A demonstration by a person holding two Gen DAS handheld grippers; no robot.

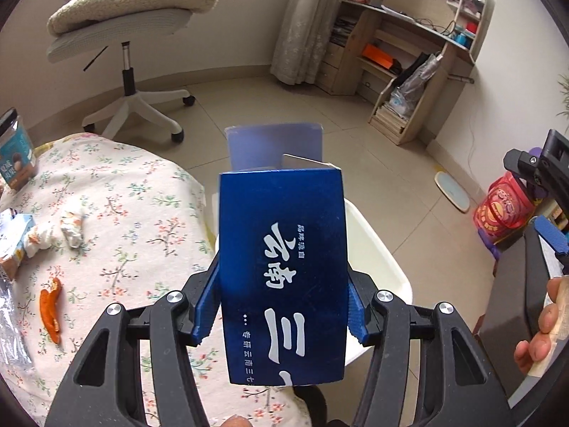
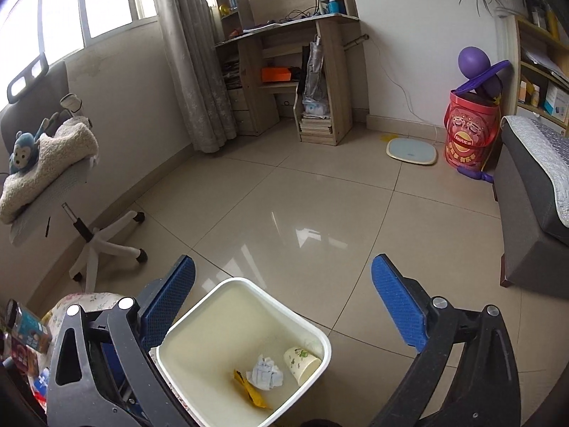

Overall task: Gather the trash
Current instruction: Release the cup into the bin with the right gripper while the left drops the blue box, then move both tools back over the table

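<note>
My left gripper (image 1: 282, 306) is shut on a dark blue carton box (image 1: 282, 267) with white Chinese lettering, its top flap open, held above the white trash bin (image 1: 377, 249) beside the table. My right gripper (image 2: 284, 302) is open and empty above the same white bin (image 2: 199, 316), which holds a paper cup (image 2: 302, 363), a crumpled paper (image 2: 266, 372) and a yellow wrapper (image 2: 250, 391). On the floral tablecloth (image 1: 135, 213) lie an orange peel (image 1: 51, 307) and crumpled wrappers (image 1: 71, 229). The right gripper shows at the right edge of the left wrist view (image 1: 547, 210).
A snack jar (image 1: 16, 153) and a small carton (image 1: 12, 245) stand at the table's left edge. A white office chair (image 2: 57, 178) with a blanket and plush monkey stands left. A desk (image 2: 284, 53), a scale (image 2: 412, 151), a red drum (image 2: 469, 131) and a dark sofa (image 2: 533, 213) ring the tiled floor.
</note>
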